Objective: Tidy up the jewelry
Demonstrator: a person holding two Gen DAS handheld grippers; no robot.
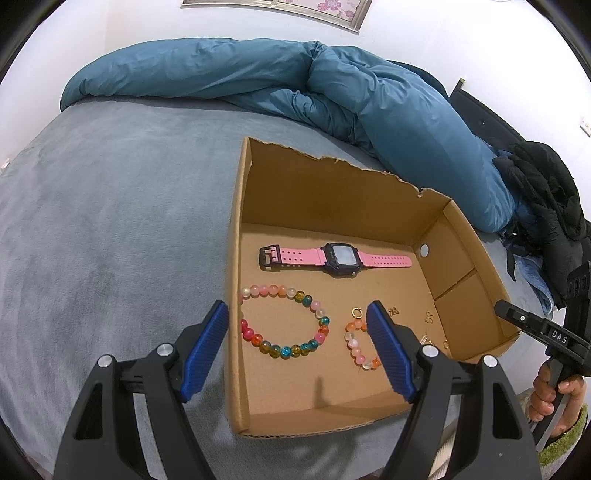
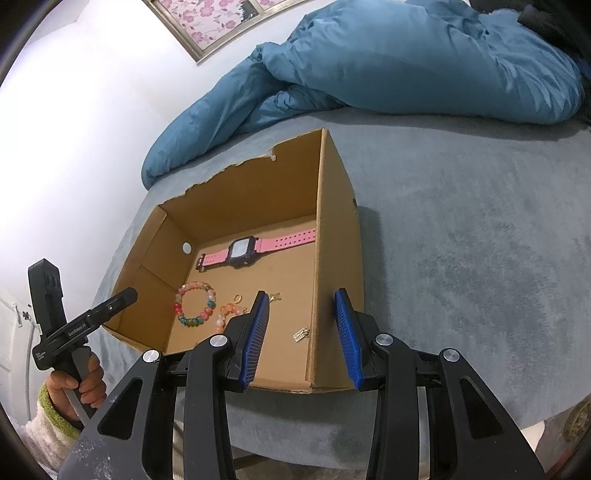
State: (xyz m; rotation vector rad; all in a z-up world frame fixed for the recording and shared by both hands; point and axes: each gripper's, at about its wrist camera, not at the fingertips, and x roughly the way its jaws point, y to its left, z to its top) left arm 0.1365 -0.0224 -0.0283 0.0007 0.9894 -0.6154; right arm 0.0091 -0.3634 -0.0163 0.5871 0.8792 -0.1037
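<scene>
An open cardboard box (image 1: 325,192) (image 2: 336,206) sits on a grey bed. Inside lie a pink watch (image 1: 334,256) (image 2: 255,249), a multicoloured bead bracelet (image 1: 284,321) (image 2: 195,304), a smaller orange and white bead bracelet (image 1: 356,345) (image 2: 227,314), a gold ring (image 1: 357,312) (image 2: 238,297) and small gold charms (image 1: 428,317) (image 2: 301,334). My left gripper (image 1: 297,347) is open and empty above the box's left front wall. My right gripper (image 2: 303,332) is open and empty, straddling the box's right wall near the front.
A rumpled blue duvet (image 1: 295,85) (image 2: 406,62) lies along the far side of the bed. Dark clothing (image 1: 546,195) is piled at the right. Grey bedding (image 1: 110,240) (image 2: 480,258) spreads around the box. A framed flower picture (image 2: 207,22) hangs on the wall.
</scene>
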